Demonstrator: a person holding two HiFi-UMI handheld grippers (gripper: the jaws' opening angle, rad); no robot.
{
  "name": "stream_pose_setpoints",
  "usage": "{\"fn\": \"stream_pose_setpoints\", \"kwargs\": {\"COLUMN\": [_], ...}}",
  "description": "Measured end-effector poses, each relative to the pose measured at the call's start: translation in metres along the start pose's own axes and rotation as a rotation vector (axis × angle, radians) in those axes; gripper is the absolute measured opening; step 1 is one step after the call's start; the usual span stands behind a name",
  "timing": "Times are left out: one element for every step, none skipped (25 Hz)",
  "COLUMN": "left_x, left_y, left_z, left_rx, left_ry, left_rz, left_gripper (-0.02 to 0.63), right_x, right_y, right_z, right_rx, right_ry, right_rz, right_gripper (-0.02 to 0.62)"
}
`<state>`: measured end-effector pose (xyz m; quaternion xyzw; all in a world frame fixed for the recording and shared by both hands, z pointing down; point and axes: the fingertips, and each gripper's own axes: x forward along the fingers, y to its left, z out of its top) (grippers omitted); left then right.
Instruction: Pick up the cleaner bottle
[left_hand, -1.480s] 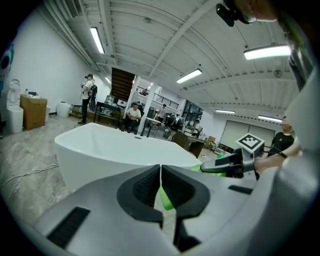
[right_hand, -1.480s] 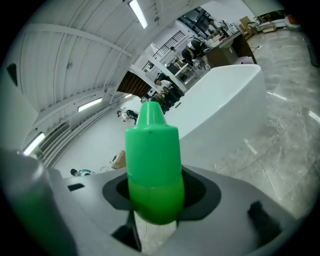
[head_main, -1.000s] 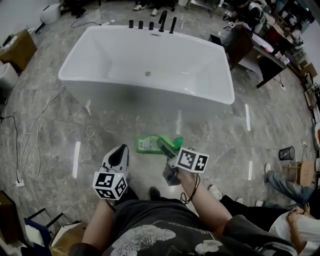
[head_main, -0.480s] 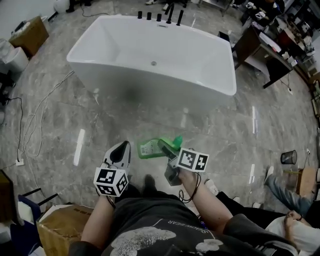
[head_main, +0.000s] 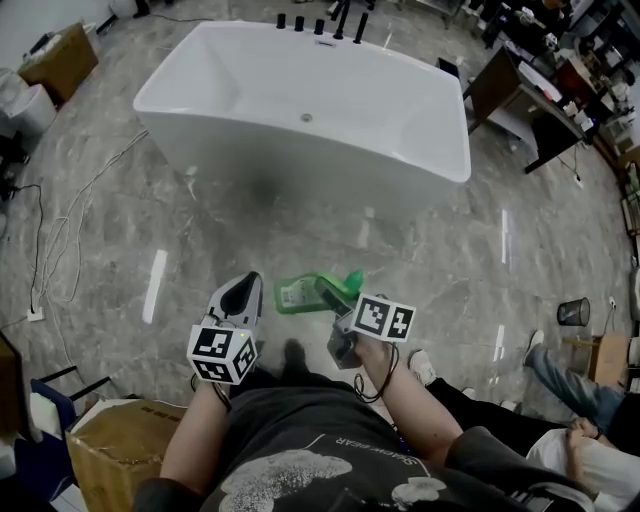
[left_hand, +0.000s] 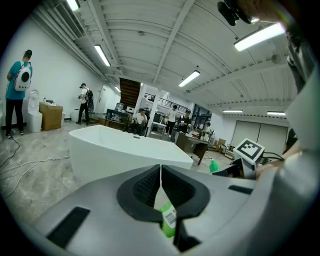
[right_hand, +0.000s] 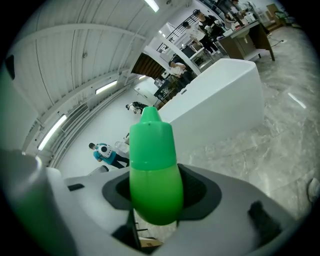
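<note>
Floor tiles of grey marble fill most of what I see, with the white bathtub standing ahead of me, well apart from both grippers.

The cleaner bottle is green plastic with a tapered cap. It is off the floor, lying roughly level in front of my body, between me and the tub. My right gripper has it pinched. In the right gripper view the jaws sit either side of the rounded shoulder just under the cap, the pads pressing on the green wall, with the cap pointing out past the fingertips and the labelled body trailing back below.

I judge it to be light and smooth, with walls that give a little, so a hard squeeze could dent it. The rounded shoulder looks apt to slip or swivel between the pads. A hold lower down, on the flatter labelled body, would probably be steadier.

My left gripper carries nothing. Its jaws are pressed together, just beside the bottle's base end, and the label shows beyond and below them.
</note>
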<state>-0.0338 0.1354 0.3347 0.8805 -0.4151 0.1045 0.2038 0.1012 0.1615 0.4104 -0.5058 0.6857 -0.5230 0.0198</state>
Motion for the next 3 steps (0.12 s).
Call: {"fn": "stream_pose_setpoints", "kwargs": {"left_x": [-0.0011,-0.0022,-0.0032], "left_y": [-0.0007,-0.0012,-0.0016], "left_z": [-0.0002,-0.0001,0.0], "left_rx": [0.002,0.005,0.008], "left_ry": [0.0,-0.001,-0.002], "left_rz": [-0.002,-0.005,-0.007], "left_gripper": [0.02,0.021,0.02], "right_x": [-0.001,-0.0018,-0.0025], "right_y": [0.0005,0.0012,0.0019], "right_z": [-0.0005,-0.0009,-0.0012], "right_rx": [0.0,0.0,0.0], "right_ry": [-0.003,-0.006,-0.009], "right_rz": [0.0,0.001,0.003], "right_gripper": [0.193,0.193,0.193]}}
